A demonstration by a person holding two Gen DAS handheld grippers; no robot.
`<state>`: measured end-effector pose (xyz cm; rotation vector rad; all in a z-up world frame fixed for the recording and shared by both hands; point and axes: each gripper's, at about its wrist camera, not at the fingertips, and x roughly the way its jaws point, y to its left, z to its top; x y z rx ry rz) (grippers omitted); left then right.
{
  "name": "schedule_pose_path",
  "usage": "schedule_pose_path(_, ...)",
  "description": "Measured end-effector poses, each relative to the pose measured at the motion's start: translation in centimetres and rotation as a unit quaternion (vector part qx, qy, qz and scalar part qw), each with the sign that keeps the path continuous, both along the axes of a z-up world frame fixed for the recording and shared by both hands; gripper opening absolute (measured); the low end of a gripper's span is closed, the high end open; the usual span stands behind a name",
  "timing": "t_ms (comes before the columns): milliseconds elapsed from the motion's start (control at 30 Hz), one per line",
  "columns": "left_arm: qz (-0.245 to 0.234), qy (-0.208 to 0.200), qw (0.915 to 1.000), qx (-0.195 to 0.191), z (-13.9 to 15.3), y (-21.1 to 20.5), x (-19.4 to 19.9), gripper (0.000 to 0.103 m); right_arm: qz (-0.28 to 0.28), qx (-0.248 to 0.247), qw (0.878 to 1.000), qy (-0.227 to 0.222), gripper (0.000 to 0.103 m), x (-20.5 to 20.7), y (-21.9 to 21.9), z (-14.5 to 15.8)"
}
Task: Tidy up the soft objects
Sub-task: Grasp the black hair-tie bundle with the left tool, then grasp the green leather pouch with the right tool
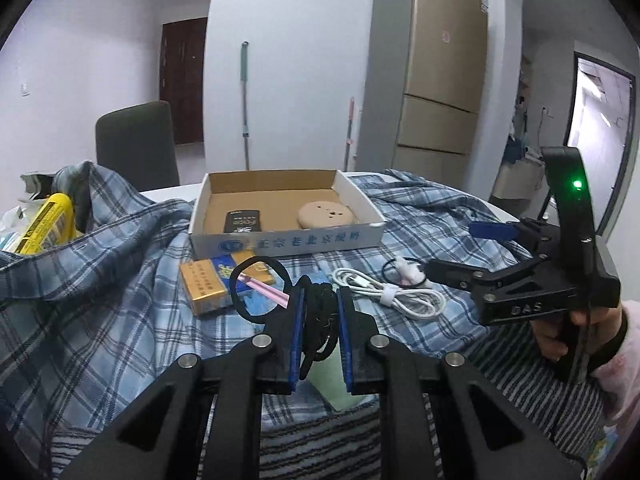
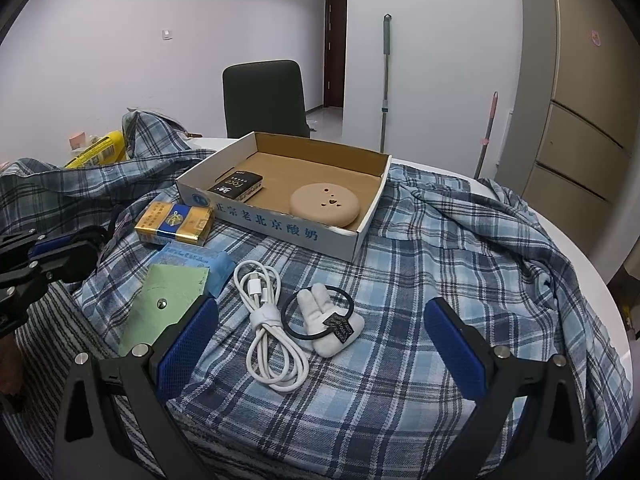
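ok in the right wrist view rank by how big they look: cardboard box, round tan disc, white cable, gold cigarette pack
1. cardboard box, clearly largest
2. white cable, though it lies nearer the camera
3. round tan disc and gold cigarette pack look about alike; no ranking between them

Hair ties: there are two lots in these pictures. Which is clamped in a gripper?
The black bundle of hair ties, pinched by the left gripper. The other hair tie, with a white charm, lies loose on the plaid cloth.
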<state>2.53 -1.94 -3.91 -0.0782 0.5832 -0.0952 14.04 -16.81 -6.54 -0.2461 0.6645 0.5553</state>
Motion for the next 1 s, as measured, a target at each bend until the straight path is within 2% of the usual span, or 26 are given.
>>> schedule_pose_path(133,0.029,0.005,0.9996,-0.001,-0.1,0.8,0.2,0.017,-0.006,0.000,1.000,0.030,0.102,0.4,0.6,0.0)
schedule_pose_path(267,0.075,-0.002,0.9969,-0.023,0.1,2.6,-0.2,0.017,-0.029,-0.045,0.996,0.066,0.102,-0.4,2.8,-0.4)
schedule_pose_path(400,0.110,-0.011,0.9935,-0.027,0.5,4.0,-0.8,0.017,-0.049,-0.062,0.994,0.072,0.102,-2.4,5.6,-1.2)
schedule_pose_path(567,0.123,-0.003,0.9916,-0.041,0.5,4.9,-0.7,0.017,-0.066,-0.032,0.992,0.104,0.102,-4.2,8.1,-2.0)
schedule_pose_path(700,0.128,0.029,0.9908,-0.036,0.4,5.2,-0.3,0.017,-0.065,-0.023,0.994,0.086,0.102,-5.2,9.7,-2.0)
schedule_pose_path(833,0.138,0.023,0.9898,-0.024,0.3,5.8,-1.6,0.017,-0.040,-0.023,0.997,0.066,0.099,-5.3,10.6,-2.9)
schedule_pose_path(900,0.137,0.027,0.9890,-0.049,-0.3,6.7,-1.7,0.017,-0.038,-0.009,0.998,0.044,0.098,-5.4,10.3,-2.8)
schedule_pose_path(1000,0.135,0.024,0.9873,-0.080,-0.7,8.0,-2.1,0.017,-0.017,0.018,0.996,0.085,0.098,-4.9,10.3,-3.6)
